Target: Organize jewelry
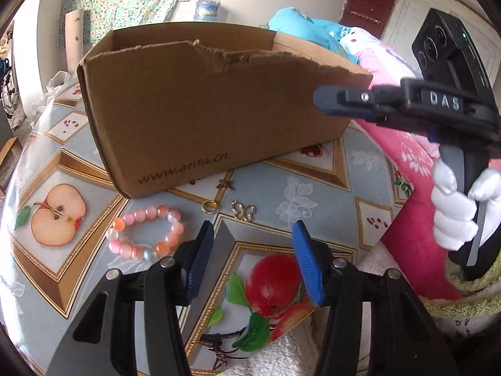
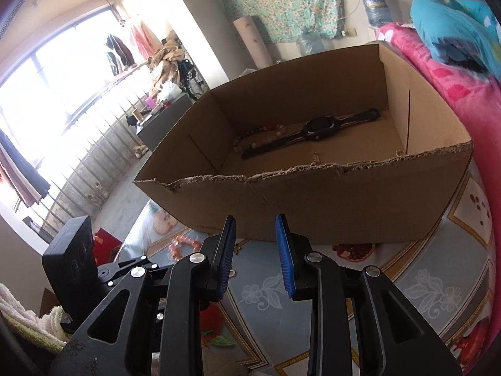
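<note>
Bead bracelet (image 1: 145,233) in pink and orange, laid on the bench (image 1: 313,188)
Left gripper (image 1: 255,260) and right gripper (image 2: 255,253) are held apart, empty

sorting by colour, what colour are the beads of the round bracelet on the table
Pink, orange and white beads on the beaded bracelet lying on the table; clearest in the left wrist view.

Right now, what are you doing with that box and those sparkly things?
A person is tidying jewelry into the cardboard box, with a gripper in each hand. A black watch and a string of beads already lie inside. On the table in front of the box wait a pink bead bracelet, a gold ring and a butterfly charm. The left gripper is open and empty near them; the right gripper is open and empty too.
</note>
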Demonstrator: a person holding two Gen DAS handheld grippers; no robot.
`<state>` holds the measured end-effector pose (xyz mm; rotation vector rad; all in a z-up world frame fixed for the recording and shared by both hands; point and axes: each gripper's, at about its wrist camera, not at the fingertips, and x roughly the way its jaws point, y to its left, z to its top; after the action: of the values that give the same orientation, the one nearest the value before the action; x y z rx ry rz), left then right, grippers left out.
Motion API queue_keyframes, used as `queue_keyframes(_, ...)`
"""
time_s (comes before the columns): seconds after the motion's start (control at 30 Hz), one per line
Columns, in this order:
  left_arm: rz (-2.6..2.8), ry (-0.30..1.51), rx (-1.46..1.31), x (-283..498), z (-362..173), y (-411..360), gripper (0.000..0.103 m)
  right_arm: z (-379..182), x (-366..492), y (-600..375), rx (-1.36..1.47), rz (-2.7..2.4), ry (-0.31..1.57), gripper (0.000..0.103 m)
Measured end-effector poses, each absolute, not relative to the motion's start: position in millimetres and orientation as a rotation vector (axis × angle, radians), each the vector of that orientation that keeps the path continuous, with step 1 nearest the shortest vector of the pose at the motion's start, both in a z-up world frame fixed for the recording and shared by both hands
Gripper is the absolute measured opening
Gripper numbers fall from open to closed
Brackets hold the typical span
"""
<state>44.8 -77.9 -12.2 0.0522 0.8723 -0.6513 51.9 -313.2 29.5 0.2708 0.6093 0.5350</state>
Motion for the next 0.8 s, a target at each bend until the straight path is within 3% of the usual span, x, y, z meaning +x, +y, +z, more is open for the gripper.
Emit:
queue_keyframes(0.47, -0.608, 0.848, 0.123, 59, -23, -77, 0.051, 30, 60, -330, 0.361, 0.528, 0.578, 0.027)
queue_keyframes(0.8, -0.501, 0.827, 0.233, 64, -24, -71, 0.047, 2, 50, -312, 0.361, 0.565, 0.68, 0.027)
